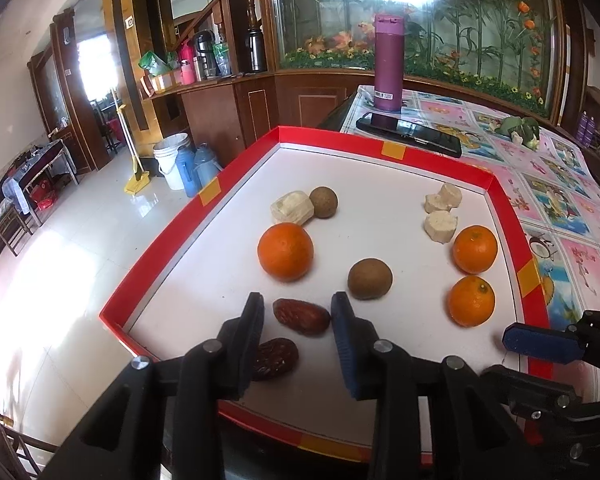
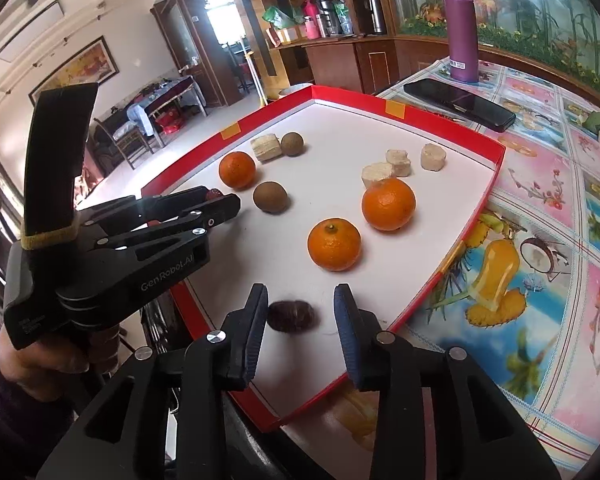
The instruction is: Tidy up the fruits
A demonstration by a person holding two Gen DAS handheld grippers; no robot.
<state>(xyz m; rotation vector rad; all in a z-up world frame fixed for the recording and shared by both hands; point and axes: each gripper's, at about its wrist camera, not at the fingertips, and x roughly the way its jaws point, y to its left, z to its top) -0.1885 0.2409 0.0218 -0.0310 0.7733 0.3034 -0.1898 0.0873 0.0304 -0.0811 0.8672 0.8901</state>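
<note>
While both claws hover over the near edge of the red-rimmed tray on the desk, each is shown spread, with one date lying free between its jaws and no pad pressing on it. At the left claw, a date is seen just beyond and between the fingertips, its long axis running across the gap from left to right, slightly slanted; a second date lies nearer, partly hidden behind the left finger. At the right claw, a blurred date is seen on the tray floor at the near right corner, closer to the left finger, its long axis likewise across the gap. Farther off, three oranges, two brown round fruits and pale cut pieces are scattered, well apart from either claw. Each date is judged nearest to the claw framing it; any closing would be made along the long axis, end to end.
</note>
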